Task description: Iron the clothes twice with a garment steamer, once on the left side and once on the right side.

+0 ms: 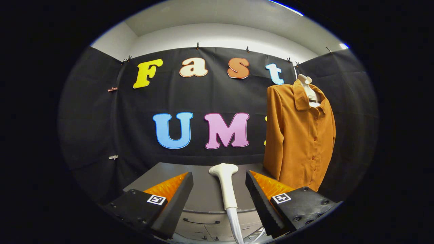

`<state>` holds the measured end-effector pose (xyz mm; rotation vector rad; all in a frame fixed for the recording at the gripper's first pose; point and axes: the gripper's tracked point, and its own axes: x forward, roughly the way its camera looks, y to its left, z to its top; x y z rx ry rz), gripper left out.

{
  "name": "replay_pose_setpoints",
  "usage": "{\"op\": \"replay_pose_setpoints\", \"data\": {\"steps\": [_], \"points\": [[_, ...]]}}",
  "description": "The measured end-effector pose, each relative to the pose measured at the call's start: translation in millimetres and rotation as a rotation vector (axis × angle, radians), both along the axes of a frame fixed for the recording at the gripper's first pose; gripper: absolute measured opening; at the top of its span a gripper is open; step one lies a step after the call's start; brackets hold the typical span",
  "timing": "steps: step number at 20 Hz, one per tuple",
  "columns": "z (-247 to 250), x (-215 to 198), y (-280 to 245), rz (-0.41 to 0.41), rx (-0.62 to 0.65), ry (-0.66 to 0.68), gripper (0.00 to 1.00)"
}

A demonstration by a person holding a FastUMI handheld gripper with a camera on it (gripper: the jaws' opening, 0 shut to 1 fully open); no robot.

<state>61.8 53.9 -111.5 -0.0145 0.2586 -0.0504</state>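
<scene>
– What sits between the fingers?
– The gripper (219, 189) is spread wide; a white steamer (226, 183) lies in the gap on a grey table (203, 196), untouched.
– And the shirt?
– The orange shirt (298, 135) hangs beyond the right finger.

steamer (226, 184) between fingers (176, 195), shirt (298, 135) right

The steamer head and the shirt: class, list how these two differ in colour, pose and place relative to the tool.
1. The steamer head is white; the shirt is rust orange.
2. The steamer head lies on the grey table; the shirt hangs upright on a mannequin.
3. The steamer head sits between the open tool's fingers, ungripped; the shirt stands beyond them.
</scene>
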Motion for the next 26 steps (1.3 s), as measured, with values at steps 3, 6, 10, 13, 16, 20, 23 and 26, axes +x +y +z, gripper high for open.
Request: {"op": "replay_pose_setpoints", "data": {"steps": [3, 6, 10, 13, 16, 20, 23, 26], "points": [[-22.6, 38.1, -7.7, 0.021, 0.001, 0.061, 0.97], [-52.6, 73.1, -15.6, 0.041, 0.008, 0.150, 0.97], [-92.5, 102.2, -17.5, 0.065, 0.035, 0.285, 0.98], [-112.6, 114.8, -22.8, 0.052, 0.036, 0.346, 0.97], [-129.4, 122.6, -27.5, 0.031, 0.028, 0.406, 0.97], [-149.2, 126.0, -30.1, 0.018, 0.016, 0.480, 0.97], [-159.4, 126.9, -34.1, -0.002, 0.012, 0.527, 0.97], [-167.9, 124.1, -35.7, -0.019, 0.023, 0.576, 0.98]]}}
